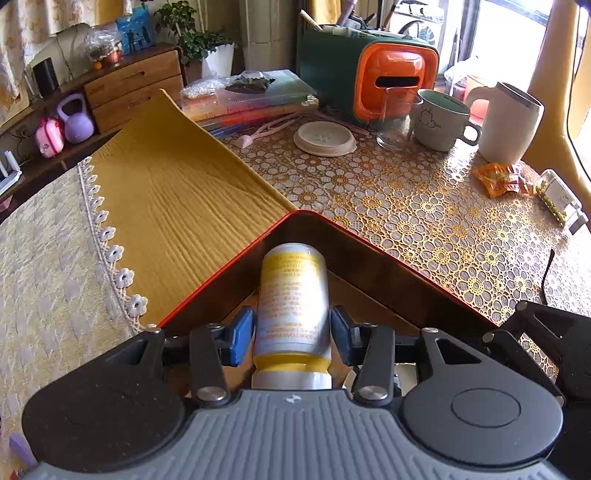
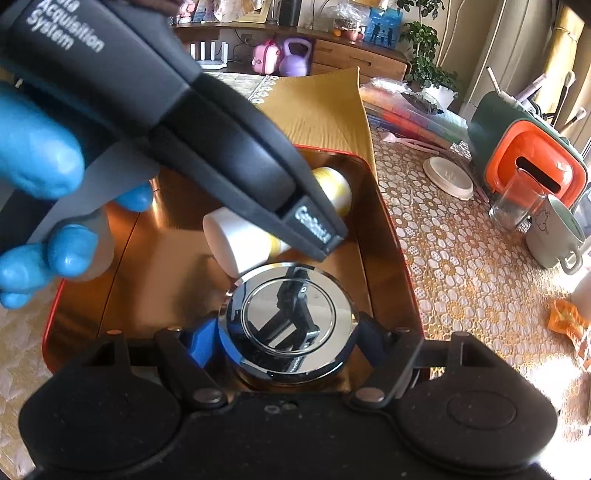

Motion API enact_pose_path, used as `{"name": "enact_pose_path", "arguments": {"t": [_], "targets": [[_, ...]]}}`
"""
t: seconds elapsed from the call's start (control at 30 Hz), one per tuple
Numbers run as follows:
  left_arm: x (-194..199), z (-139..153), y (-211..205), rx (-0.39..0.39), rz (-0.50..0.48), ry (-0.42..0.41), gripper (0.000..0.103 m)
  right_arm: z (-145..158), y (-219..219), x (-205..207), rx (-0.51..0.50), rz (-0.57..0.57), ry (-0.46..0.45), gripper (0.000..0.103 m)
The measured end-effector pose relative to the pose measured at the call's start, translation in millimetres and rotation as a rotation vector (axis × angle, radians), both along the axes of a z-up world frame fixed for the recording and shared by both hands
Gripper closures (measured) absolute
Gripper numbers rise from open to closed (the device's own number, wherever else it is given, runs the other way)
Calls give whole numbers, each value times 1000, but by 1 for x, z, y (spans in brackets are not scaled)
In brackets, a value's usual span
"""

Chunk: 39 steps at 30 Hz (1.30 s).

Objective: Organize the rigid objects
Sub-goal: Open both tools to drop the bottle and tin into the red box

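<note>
Left gripper (image 1: pixel 291 334) clamping a bottle (image 1: pixel 291 299) lying inside the tin (image 1: pixel 388 254), base pointing into its far corner, right gripper (image 2: pixel 286 345) gripping a chrome disc (image 2: pixel 288 321) inside the tin, just beside the bottle's cap

Sunlight fell across the tabletop (image 1: pixel 406 206) with its gold floral cover. Beyond its far edge stood a wooden sideboard (image 1: pixel 136 85) with drawers, a potted plant (image 1: pixel 199 40) beside it, and a bright window (image 1: pixel 517 22) with yellow curtains (image 1: pixel 554 85).
</note>
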State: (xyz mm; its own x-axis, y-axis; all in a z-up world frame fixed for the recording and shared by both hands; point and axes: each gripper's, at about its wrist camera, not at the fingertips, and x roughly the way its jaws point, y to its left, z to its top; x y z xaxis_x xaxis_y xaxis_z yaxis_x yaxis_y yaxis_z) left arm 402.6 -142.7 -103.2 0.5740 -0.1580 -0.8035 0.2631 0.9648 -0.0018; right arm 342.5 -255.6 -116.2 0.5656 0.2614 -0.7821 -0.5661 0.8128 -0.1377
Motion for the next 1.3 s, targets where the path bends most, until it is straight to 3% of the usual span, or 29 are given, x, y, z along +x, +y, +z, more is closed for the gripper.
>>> {"name": "enact_pose_path", "arguments": {"t": [0.1,0.37,0.47,1.07,1.2,1.3], "targets": [[-4,4,4,-19,8,-7,53,1,-2,0,6,-21,0,25],[-22,21,13,-40,8,-49,51,13,-9,-8,32,-62,-26,24],[-31,28,17,-47,7,-67,44,20,-14,-13,62,-88,-32,22],[-101,80,59,-87,19,-171,43,63,-21,-58,206,-124,-55,15],[-120,88,72,-91,20,-185,36,73,-19,-72,228,-130,-72,12],[-136,93,80,-93,17,-197,35,80,-18,-82,259,-130,-79,11]]}}
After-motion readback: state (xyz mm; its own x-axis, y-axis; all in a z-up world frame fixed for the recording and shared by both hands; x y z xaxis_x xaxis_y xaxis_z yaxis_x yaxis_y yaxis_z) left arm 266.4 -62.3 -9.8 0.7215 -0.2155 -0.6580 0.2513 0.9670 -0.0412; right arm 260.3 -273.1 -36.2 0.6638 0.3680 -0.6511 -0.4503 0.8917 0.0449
